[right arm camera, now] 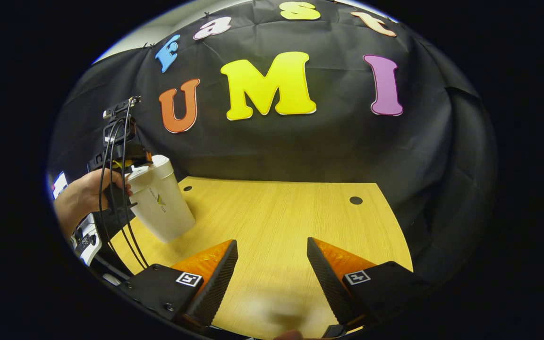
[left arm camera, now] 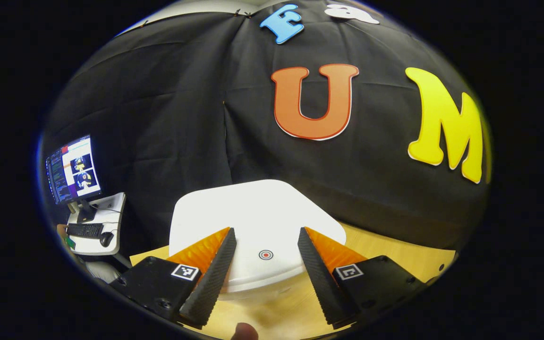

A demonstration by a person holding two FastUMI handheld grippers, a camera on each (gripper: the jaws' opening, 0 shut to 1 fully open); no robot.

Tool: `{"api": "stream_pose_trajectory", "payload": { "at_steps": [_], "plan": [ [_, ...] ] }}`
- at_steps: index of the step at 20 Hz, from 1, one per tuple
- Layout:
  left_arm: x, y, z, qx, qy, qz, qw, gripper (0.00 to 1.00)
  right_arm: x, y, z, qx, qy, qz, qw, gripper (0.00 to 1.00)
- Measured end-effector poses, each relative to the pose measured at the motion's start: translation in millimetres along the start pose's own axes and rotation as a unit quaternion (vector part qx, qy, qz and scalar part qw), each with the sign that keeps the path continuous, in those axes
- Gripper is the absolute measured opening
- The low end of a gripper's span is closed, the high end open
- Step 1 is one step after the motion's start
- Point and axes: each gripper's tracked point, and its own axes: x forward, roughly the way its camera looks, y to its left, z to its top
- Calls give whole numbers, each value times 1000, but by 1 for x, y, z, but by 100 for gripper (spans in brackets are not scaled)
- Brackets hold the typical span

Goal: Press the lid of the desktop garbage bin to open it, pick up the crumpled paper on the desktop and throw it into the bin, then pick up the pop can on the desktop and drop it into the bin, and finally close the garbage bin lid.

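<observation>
The left claw [left arm camera: 266,231] hangs released over the bin's [right arm camera: 161,205] closed lid [left arm camera: 253,222]; the right claw [right arm camera: 272,245] gapes released above the worktop [right arm camera: 291,212].

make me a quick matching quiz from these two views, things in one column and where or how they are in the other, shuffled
Things:
1. bin lid
2. left gripper
3. right gripper
4. monitor

Places or states:
A. open over bare wooden table
B. lit, on a small white desk off to the side
C. shut, white, with a round target mark
D. open, right above the bin

Pairs: 1-C, 2-D, 3-A, 4-B
</observation>
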Motion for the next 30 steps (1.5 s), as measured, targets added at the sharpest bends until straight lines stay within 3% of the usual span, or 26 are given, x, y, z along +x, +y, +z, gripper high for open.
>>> {"api": "stream_pose_trajectory", "payload": {
  "at_steps": [6,13,17,23,30],
  "plan": [
    [4,-5,8,26,-46,-24,998,88,-4,13,13,-20,-19,3,1000,93],
    [-19,-22,32,-4,-107,-127,986,88,-11,11,66,-29,-110,-45,993,93],
    [-76,-59,49,-12,-132,-249,959,87,-21,15,98,-27,-150,-56,987,93],
    [-172,-102,62,30,-168,-364,916,87,-52,14,148,-12,-225,-89,970,93],
    [-244,-119,58,32,-190,-386,902,87,-72,9,159,-13,-253,-119,960,92]
  ]
}}
